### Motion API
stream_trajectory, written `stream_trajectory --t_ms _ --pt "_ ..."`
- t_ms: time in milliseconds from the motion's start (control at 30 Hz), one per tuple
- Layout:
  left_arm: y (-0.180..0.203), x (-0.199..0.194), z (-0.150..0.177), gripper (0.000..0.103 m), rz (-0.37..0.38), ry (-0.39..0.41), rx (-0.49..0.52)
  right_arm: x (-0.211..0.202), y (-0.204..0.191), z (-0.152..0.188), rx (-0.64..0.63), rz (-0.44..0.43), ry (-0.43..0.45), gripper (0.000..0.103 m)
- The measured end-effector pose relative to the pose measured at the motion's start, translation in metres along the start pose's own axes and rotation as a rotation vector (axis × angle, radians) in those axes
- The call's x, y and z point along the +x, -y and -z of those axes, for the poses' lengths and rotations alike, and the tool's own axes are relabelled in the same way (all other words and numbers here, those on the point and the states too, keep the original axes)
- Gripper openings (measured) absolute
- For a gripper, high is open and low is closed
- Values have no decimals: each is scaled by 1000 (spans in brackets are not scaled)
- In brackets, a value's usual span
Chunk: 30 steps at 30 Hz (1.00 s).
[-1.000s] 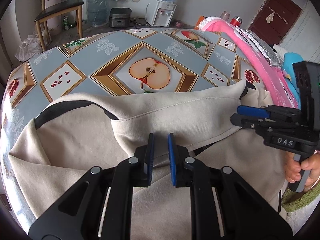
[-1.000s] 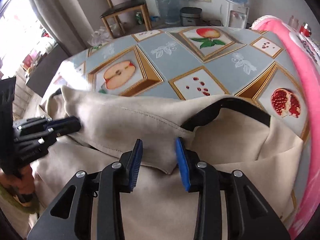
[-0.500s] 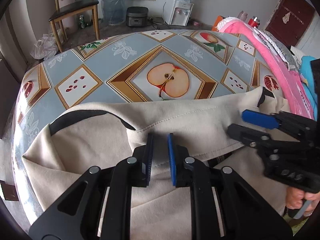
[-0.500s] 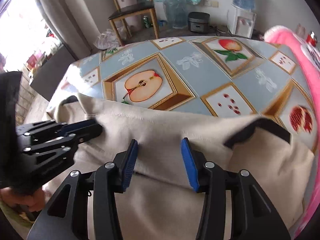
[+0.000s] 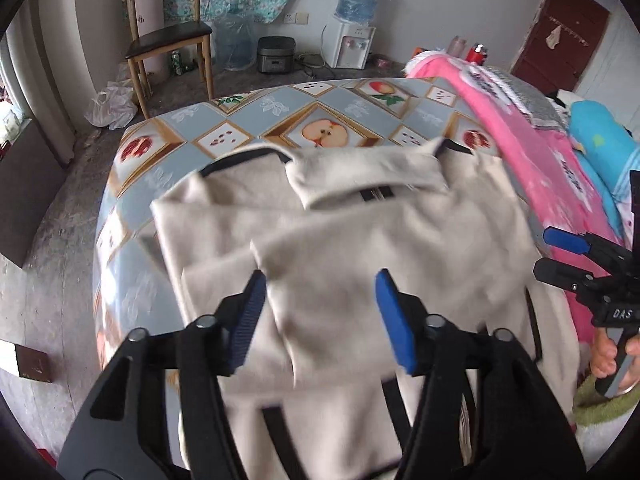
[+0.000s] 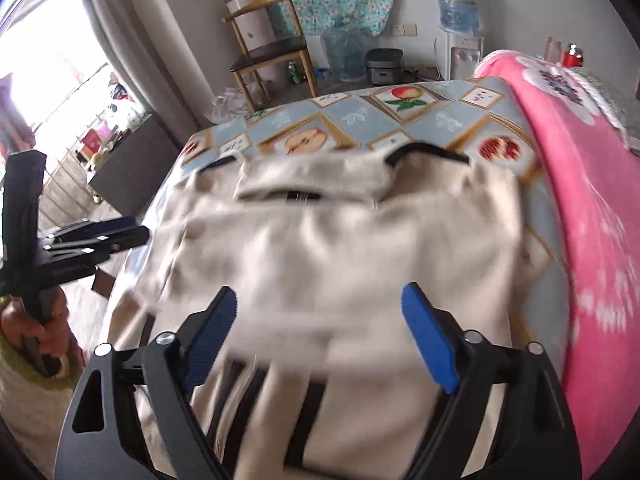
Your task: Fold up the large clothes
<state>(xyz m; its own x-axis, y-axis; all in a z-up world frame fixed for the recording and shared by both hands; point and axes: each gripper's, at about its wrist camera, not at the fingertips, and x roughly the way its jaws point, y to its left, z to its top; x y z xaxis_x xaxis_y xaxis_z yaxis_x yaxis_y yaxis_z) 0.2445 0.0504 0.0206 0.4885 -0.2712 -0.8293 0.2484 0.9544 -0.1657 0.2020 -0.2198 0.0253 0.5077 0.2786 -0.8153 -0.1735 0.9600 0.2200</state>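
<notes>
The table (image 5: pixel 280 112) with its fruit-patterned cloth fills the middle of both views. A pink blanket (image 5: pixel 532 152) runs along its right side, touching the table's right edge.

The beige garment (image 5: pixel 360 240) lies spread on the near half of the table. Its far edge is folded back toward you as a flap across the middle, and black trim (image 5: pixel 236 158) shows at the far corners. The near part of the garment hangs over the table's near edge. Both views are blurred over the cloth, so fine creases cannot be read.

Your left gripper (image 5: pixel 320 312) hangs above the near middle of the garment, pointing steeply down. Its jaws are opening; the blue pads (image 5: pixel 388 300) stand well apart and do not press the cloth. It holds nothing.

Your right gripper (image 6: pixel 320 320) hangs above the near part of the garment in its own view. Its jaws are opening as well, wider than the left pair, and hold nothing. In the left wrist view it appears at the right edge, over the pink blanket, with your right hand (image 5: pixel 612 354) on its handle.

Beyond the far edge of the table stand a wooden chair (image 5: pixel 168 40) at the far left and a water dispenser (image 5: pixel 352 36) against the far wall.
</notes>
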Motion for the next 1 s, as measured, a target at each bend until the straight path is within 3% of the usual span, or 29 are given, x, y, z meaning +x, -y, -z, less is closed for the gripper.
stream_trajectory --t_ms 167,267,400,600,700,867,1000 --pt "1 -57 87 75 -14 37 -18 -36 -7 76 -6 41 -12 85" --pt "-2 -79 140 75 -74 51 -31 -55 -7 128 -6 118 -16 85" --pt "-18 -98 204 75 -88 32 -117 -74 -9 185 9 176 -9 85" --pt "-24 -113 282 75 -116 80 -190 -98 3 232 85 191 -6 85" --pt "-22 -112 303 72 -130 98 -203 -105 14 242 110 217 3 85" --pt "-27 -104 313 51 -81 116 -236 -101 39 250 190 221 -1 85" --pt "-39 -88 309 40 -80 74 -272 -93 50 253 223 215 -6 85"
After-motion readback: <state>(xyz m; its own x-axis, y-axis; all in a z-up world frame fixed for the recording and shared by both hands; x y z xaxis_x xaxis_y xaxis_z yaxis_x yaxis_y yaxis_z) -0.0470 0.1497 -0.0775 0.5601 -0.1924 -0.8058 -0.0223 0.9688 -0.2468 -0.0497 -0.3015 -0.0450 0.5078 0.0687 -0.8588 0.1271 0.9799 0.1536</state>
